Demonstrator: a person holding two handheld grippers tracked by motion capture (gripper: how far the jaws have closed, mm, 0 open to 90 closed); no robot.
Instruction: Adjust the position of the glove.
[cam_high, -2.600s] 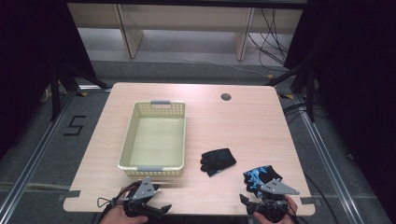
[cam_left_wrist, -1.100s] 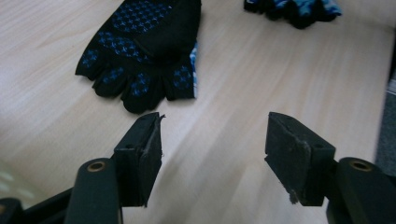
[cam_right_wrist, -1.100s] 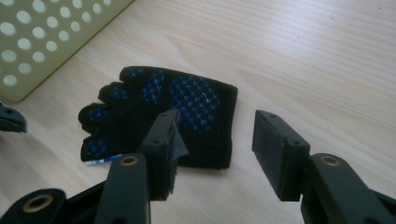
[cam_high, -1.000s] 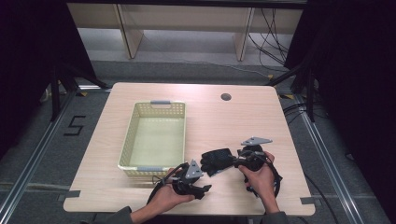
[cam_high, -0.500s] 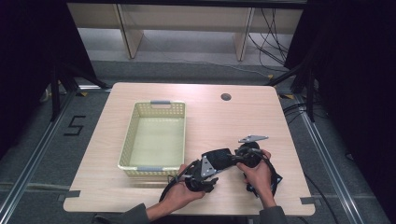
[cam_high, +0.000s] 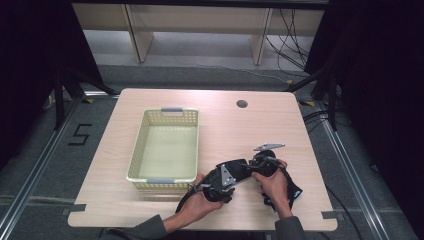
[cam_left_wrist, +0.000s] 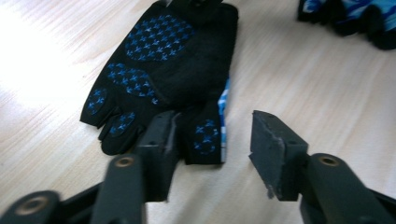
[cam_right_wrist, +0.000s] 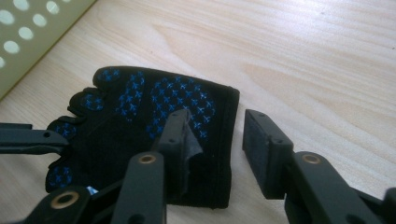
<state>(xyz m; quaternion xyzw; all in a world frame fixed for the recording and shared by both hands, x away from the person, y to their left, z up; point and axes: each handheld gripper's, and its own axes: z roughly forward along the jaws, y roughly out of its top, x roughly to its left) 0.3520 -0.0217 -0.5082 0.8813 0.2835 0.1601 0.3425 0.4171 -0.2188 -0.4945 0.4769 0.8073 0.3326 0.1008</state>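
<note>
Bench carries a yellow basket at left-centre, with nothing visible inside. Black glove with blue grip dots lies flat, palm up, just right of the basket's near corner, between the two grippers. Second glove, blue-patterned, sits near it toward the bench's right edge. Left gripper jaws apart at the fingertip end; right gripper jaws apart over the cuff edge. Glove's long axis runs between the grippers, fingers toward the left one. Risk, probably: jaws close on the top layer only or skid off flat fabric, so the glove sags or drops.
</note>
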